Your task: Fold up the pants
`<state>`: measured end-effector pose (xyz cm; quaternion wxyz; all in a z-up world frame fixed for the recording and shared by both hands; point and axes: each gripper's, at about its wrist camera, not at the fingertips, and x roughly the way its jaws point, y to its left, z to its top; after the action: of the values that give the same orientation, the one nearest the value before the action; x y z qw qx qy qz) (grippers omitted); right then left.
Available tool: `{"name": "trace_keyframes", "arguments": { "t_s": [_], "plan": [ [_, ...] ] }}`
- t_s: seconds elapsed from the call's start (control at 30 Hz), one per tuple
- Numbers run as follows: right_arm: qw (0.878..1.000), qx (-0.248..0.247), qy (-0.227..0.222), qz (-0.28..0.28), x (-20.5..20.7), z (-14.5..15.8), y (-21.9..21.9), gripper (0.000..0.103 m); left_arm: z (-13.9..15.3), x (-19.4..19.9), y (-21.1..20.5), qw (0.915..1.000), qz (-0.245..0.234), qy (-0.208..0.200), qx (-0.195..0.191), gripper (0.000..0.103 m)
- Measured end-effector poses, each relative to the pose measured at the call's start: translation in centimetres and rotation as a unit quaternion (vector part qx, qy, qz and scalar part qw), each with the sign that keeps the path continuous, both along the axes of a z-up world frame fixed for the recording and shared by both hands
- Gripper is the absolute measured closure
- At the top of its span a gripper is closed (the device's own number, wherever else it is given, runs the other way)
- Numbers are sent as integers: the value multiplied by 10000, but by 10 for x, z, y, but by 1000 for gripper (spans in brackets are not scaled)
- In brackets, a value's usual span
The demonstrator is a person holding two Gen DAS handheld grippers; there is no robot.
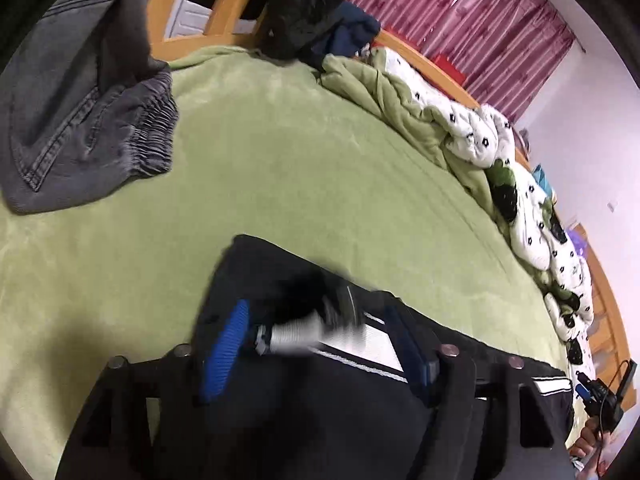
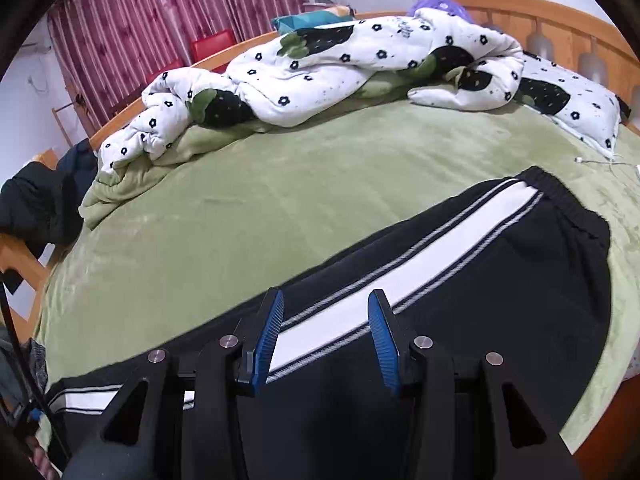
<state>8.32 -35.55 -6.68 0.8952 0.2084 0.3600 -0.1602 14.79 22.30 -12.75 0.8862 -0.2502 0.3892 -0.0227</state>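
the left gripper [image 1: 316, 348] has its blue-padded fingers spread wide above the black track pants [image 1: 304, 412], and a blurred cuff end of the pants, black and white, sits in the gap between them; the blur hides whether either pad touches it. the right gripper [image 2: 326, 340] is also spread, its two blue pads hanging either side of the white side stripe [image 2: 384, 280] with nothing pinched. the pants lie flat on the green blanket [image 2: 224, 216]. only the right wrist view shows the elastic waistband [image 2: 568, 196] and a white cable [image 2: 608, 162] near the floral duvet [image 2: 360, 64]. only the left wrist view shows grey jeans [image 1: 80, 128] bunched near the wooden footboard [image 1: 224, 4], dark clothes [image 1: 308, 8] heaped on the bed edge, and the other hand [image 1: 588, 440] holding its gripper at the frame's lower right
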Motion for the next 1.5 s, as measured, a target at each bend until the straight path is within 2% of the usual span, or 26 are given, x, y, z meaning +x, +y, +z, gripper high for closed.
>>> {"name": "trace_keyframes", "arguments": {
  "t_s": [0.13, 0.27, 0.37, 0.43, 0.47, 0.5, 0.53, 0.6, 0.67, 0.73, 0.83, 0.93, 1.07, 1.17, 1.2, 1.27, 1.3, 1.33, 1.4, 1.47, 1.5],
  "plan": [
    [9995, -197, 133, 186, 15, -5, 17, 59, -1, -1, -3, 9996, -290, 29, -2, 34],
    [9975, -492, 306, 397, 26, -12, 31, 59, 1, 13, -10, 9972, -60, 23, 746, 34],
    [9959, -688, 386, 439, 29, -17, 34, 59, -1, 37, -13, 9962, 36, 40, 873, 34],
    [9951, -761, 401, 486, 32, -19, 34, 59, -10, 55, -17, 9957, -36, 214, 898, 35],
    [9948, -763, 395, 548, 34, -19, 32, 59, -15, 61, -20, 9948, -29, 349, 957, 53],
    [9941, -778, 390, 643, 38, -20, 33, 59, -18, 64, -23, 9933, 46, 414, 1076, 78],
    [9928, -847, 391, 749, 41, -21, 33, 59, -17, 65, -26, 9920, 95, 386, 1196, 84],
    [9890, -1052, 381, 966, 47, -21, 35, 58, -7, 60, -24, 9905, 298, 175, 1332, 85],
    [9831, -1283, 373, 1249, 53, -21, 38, 54, 1, 54, -12, 9914, 536, 14, 1197, 85],
    [9757, -1475, 343, 1581, 58, -23, 42, 50, -4, 57, -2, 9922, 624, 149, 1066, 85],
    [9648, -1542, 364, 2098, 66, -33, 46, 43, -20, 63, -6, 9890, 650, 402, 1265, 85],
    [9506, -1588, 522, 2614, 81, -48, 54, 43, -22, 64, -13, 9857, 621, 412, 1509, 85],
    [9290, -1815, 739, 3139, 101, -68, 69, 43, -21, 64, -13, 9855, 614, 435, 1520, 84],
    [9121, -1780, 1082, 3531, 109, -87, 76, 43, -21, 62, -15, 9849, 584, 416, 1576, 84],
    [9092, -1815, 1097, 3582, 109, -91, 77, 44, -21, 62, -15, 9848, 574, 410, 1588, 84],
    [9058, -1747, 1081, 3707, 106, -91, 78, 58, -21, 62, -16, 9849, 572, 410, 1581, 84],
    [9010, -1712, 1140, 3819, 105, -91, 81, 86, -21, 62, -16, 9850, 571, 411, 1574, 84],
    [8980, -1824, 1170, 3829, 104, -90, 83, 95, -21, 62, -16, 9850, 574, 412, 1572, 84],
    [8923, -2066, 1161, 3843, 99, -90, 91, 98, -21, 62, -16, 9850, 582, 411, 1574, 84],
    [9013, -2014, 959, 3715, 96, -80, 89, 100, -19, 61, -14, 9865, 598, 344, 1487, 84],
    [9109, -1898, 734, 3589, 94, -68, 84, 100, -16, 57, -12, 9886, 647, 217, 1346, 84]
  ]
}}
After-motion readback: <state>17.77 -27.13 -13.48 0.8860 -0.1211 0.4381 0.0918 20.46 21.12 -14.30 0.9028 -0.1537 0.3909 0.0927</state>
